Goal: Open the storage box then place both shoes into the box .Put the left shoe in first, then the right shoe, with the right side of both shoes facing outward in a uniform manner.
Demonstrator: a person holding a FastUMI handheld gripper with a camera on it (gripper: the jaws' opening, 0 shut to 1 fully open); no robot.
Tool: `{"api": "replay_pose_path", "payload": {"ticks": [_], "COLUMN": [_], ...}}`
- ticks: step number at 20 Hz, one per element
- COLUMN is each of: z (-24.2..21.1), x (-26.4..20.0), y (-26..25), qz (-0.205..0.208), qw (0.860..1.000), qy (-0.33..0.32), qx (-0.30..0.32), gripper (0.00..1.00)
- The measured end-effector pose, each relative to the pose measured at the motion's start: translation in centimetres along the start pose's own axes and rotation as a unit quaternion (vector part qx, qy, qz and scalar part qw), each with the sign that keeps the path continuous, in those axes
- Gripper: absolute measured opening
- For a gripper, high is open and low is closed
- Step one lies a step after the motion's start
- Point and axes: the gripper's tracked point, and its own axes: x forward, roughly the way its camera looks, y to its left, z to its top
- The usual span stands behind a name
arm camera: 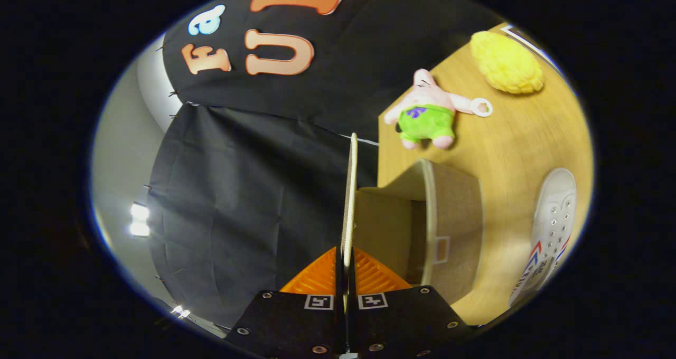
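My gripper [346, 261] is shut on the thin edge of the storage box's lid [349, 190], which stands raised and runs straight ahead from between the fingers. The view is rolled sideways. Beside the lid lies the open brown storage box [454, 216], its inside showing nothing in it. A white shoe [549, 232] with red and blue stripes rests on the wooden table [507, 137] past the box's outer wall.
A pink plush star figure in green shorts [428, 116] lies on the table beyond the box. A yellow fluffy thing [506, 63] sits farther off near the table's far edge. Black cloth hangs behind the lid.
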Motion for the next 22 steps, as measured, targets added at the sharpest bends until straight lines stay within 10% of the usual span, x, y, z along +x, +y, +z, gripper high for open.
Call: {"api": "replay_pose_path", "payload": {"ticks": [15,17,22], "z": [-4.1,-5.4,-4.3], "x": [14.7,15.7,14.1], "y": [12.3,11.6,9.8], "qz": [0.029,0.009,-0.016], "qw": [0.998,0.997,0.994], "qy": [0.034,0.052,0.032], "qx": [-0.044,-0.058,-0.102], "gripper": [0.09,0.19,0.79]}}
